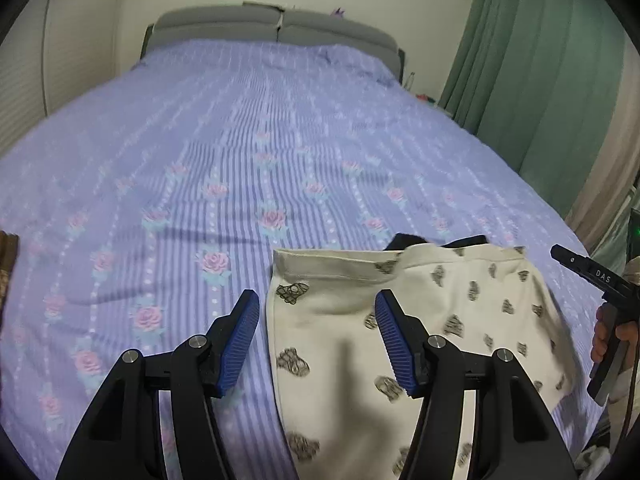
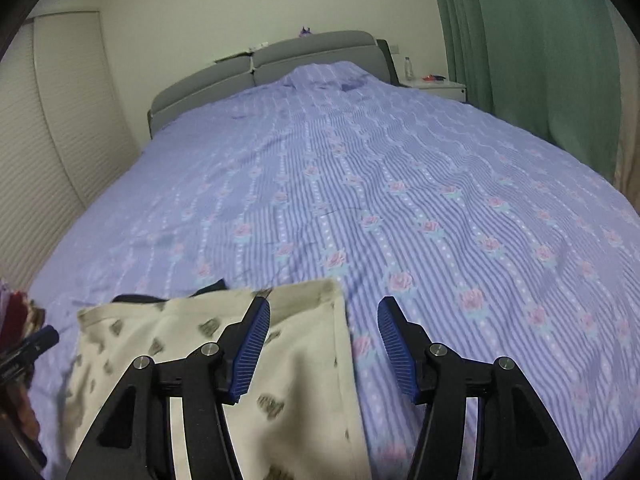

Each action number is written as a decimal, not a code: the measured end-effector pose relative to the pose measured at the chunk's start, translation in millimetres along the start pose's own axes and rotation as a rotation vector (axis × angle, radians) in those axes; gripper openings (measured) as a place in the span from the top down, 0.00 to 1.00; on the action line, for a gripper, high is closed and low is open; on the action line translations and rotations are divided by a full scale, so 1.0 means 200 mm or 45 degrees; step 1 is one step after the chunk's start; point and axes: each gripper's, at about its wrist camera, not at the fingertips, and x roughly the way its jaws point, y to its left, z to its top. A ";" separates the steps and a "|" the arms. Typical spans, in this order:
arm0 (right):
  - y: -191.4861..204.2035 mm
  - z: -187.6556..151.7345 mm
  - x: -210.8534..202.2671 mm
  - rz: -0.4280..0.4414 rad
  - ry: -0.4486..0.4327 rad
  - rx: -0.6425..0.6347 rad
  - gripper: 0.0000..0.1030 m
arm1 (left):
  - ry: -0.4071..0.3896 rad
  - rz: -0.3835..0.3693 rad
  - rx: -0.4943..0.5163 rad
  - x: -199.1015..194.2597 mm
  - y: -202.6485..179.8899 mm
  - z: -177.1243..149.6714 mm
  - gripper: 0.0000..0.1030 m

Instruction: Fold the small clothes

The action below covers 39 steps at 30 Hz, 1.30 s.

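Note:
A cream garment (image 1: 420, 320) printed with dark motifs lies flat at the near edge of the bed, with a dark piece of cloth (image 1: 408, 240) peeking out from under its far hem. In the left wrist view my left gripper (image 1: 317, 300) hovers open over the garment's left edge, and its blue pads (image 1: 242, 340) hold nothing. The right gripper's body (image 1: 584, 272) shows at the right rim, held by a hand (image 1: 612, 336). In the right wrist view my right gripper (image 2: 323, 308) stands open above the right edge of the garment (image 2: 304, 360), also holding nothing.
The purple striped bedspread with pink roses (image 2: 400, 180) covers the whole bed up to a grey headboard (image 2: 312, 52). Green curtains (image 2: 540, 60) hang on the right, and a white nightstand (image 2: 440, 88) stands beside them. Louvred doors (image 2: 40, 140) and some coloured fabric (image 2: 16, 312) are on the left.

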 end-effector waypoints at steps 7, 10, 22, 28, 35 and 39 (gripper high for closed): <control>-0.01 -0.02 0.17 0.020 0.099 0.008 0.45 | 0.047 -0.001 -0.035 0.18 0.08 0.05 0.43; 0.02 -0.02 0.21 0.002 0.103 -0.031 0.45 | 0.083 0.014 -0.029 0.24 0.10 0.09 0.43; -0.01 -0.01 0.36 0.043 0.189 -0.001 0.88 | 0.122 -0.042 -0.058 0.31 0.10 0.11 0.90; 0.00 0.03 0.25 -0.090 0.048 -0.050 0.90 | 0.067 -0.005 -0.030 0.29 0.08 0.15 0.90; 0.02 0.03 0.24 -0.169 0.103 -0.066 0.49 | 0.068 0.142 0.008 0.22 0.09 0.16 0.53; 0.12 0.03 0.02 -0.247 -0.026 -0.197 0.40 | -0.035 0.212 0.051 -0.03 0.05 0.17 0.48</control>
